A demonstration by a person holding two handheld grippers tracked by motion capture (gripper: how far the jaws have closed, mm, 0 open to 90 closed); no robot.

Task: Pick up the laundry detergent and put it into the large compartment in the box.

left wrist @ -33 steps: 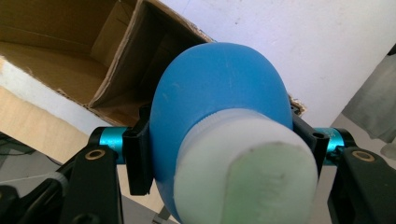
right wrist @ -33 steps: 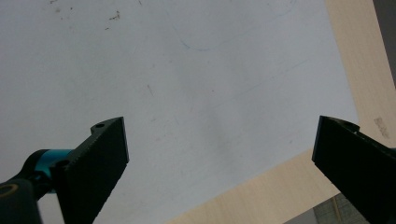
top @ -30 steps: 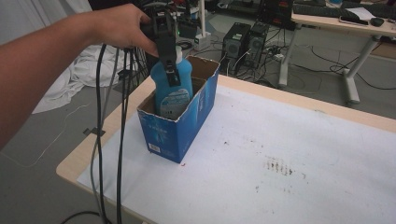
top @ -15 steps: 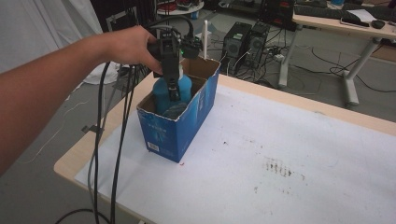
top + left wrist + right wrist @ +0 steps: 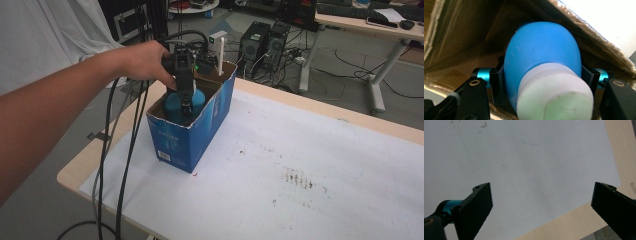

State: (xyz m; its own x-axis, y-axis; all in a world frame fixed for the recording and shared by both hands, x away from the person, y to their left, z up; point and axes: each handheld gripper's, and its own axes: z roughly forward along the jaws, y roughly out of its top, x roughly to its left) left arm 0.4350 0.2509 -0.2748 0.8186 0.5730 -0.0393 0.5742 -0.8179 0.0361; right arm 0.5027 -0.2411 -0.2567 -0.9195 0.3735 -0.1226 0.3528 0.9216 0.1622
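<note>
Here a wooden table (image 5: 280, 97) fills most of the high view, with a stained white sheet (image 5: 300, 170) covering its top. Near the table's left end stands an open blue box (image 5: 192, 135), taller than it is wide, its brown cardboard inside showing at the rim. A thin white stick (image 5: 220, 56) rises upright from the far end of the box.

A blue bottle (image 5: 175, 107) with a pale cap sits inside the box, below the rim. From the left, a person's forearm reaches across, and the hand (image 5: 145, 62) holds the left tongs (image 5: 186, 106), which point down into the box. Black cables (image 5: 120, 150) hang from them over the table's edge to the floor.

In the left gripper view the two black jaws press against opposite sides of the bottle (image 5: 541, 57), just behind the cap (image 5: 554, 92), so the left tongs (image 5: 541, 77) are closed on it, with the cardboard walls close around.

In the right gripper view the right tongs (image 5: 541, 205) stand wide open with nothing between the jaws, above the sheet (image 5: 524, 157) near a bare wooden edge of the table (image 5: 616, 147).
</note>
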